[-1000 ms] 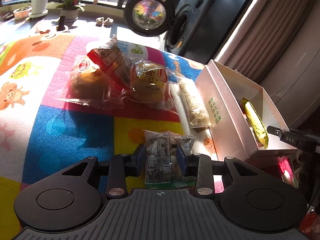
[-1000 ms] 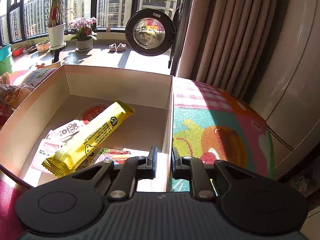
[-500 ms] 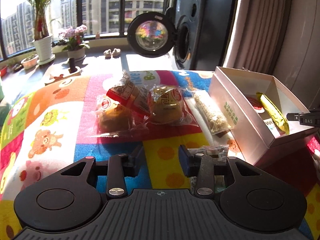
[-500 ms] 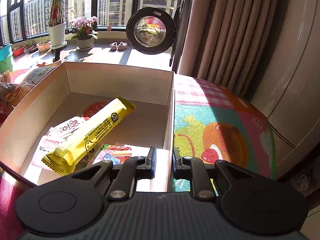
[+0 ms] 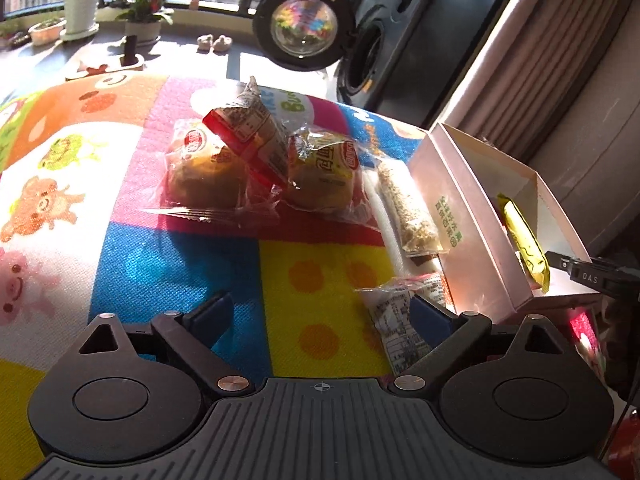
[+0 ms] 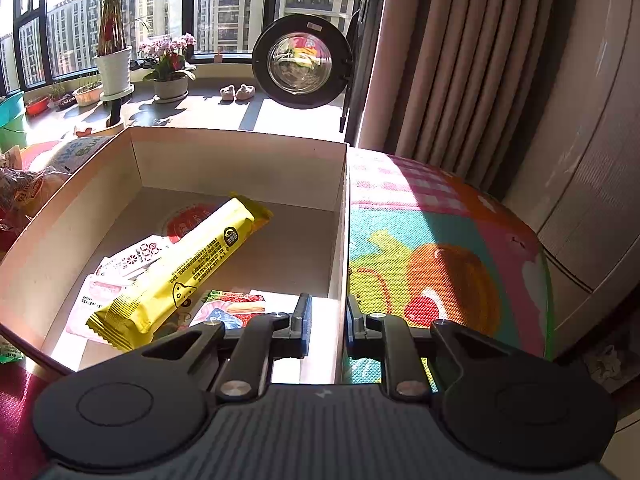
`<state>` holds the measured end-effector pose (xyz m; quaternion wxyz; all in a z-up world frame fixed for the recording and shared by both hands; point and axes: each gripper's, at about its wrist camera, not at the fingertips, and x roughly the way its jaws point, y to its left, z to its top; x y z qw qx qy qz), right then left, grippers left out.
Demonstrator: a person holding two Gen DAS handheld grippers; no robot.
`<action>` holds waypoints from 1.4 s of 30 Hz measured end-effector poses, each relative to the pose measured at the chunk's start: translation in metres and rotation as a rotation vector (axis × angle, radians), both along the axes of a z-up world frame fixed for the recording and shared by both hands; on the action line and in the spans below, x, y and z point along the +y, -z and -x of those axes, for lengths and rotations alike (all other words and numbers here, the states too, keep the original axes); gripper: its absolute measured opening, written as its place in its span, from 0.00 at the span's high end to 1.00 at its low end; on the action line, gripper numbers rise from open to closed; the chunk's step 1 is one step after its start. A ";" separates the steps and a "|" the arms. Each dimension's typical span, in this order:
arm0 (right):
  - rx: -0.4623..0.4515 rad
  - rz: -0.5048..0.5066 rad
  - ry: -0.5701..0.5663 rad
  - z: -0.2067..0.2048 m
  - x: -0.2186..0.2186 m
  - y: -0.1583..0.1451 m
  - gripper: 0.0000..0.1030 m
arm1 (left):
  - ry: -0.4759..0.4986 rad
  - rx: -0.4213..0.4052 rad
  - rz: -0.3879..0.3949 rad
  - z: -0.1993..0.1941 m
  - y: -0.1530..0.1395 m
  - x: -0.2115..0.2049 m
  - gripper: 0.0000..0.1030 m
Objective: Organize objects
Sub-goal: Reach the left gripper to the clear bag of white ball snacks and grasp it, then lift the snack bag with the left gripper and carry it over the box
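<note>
The pink box (image 6: pixel 236 156) is sitting ahead and left of the right gripper (image 6: pixel 326 322), whose jaws are pinching its near right wall. If that grip is slipping, the box could be sliding on the play mat (image 5: pixel 320 280) during loading.

The left gripper (image 5: pixel 320 314) is hovering with jaws spread wide. The white printed packet (image 5: pixel 396 320) is lying against its right finger, outside the gap, so closing now would likely be missing it.

Ahead of those jaws two bagged buns (image 5: pixel 208 176) are lying, with one red-edged packet (image 5: pixel 248 136) and one grain bar (image 5: pixel 408 208). One yellow bar (image 6: pixel 188 268) is lying inside the box over several flat sachets.
</note>
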<state>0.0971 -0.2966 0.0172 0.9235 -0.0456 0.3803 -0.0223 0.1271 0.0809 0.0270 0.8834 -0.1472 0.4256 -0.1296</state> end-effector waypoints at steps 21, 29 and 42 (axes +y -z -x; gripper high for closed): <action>-0.004 0.002 0.000 -0.001 0.001 -0.002 0.83 | 0.048 -0.158 -0.404 0.013 0.001 -0.071 0.14; -0.019 0.031 0.005 -0.004 0.005 -0.004 0.83 | 0.006 -0.084 -0.278 0.010 0.005 -0.057 0.15; -0.094 0.036 0.024 0.008 0.001 -0.017 0.95 | -0.003 -0.135 -0.348 0.019 0.004 -0.061 0.37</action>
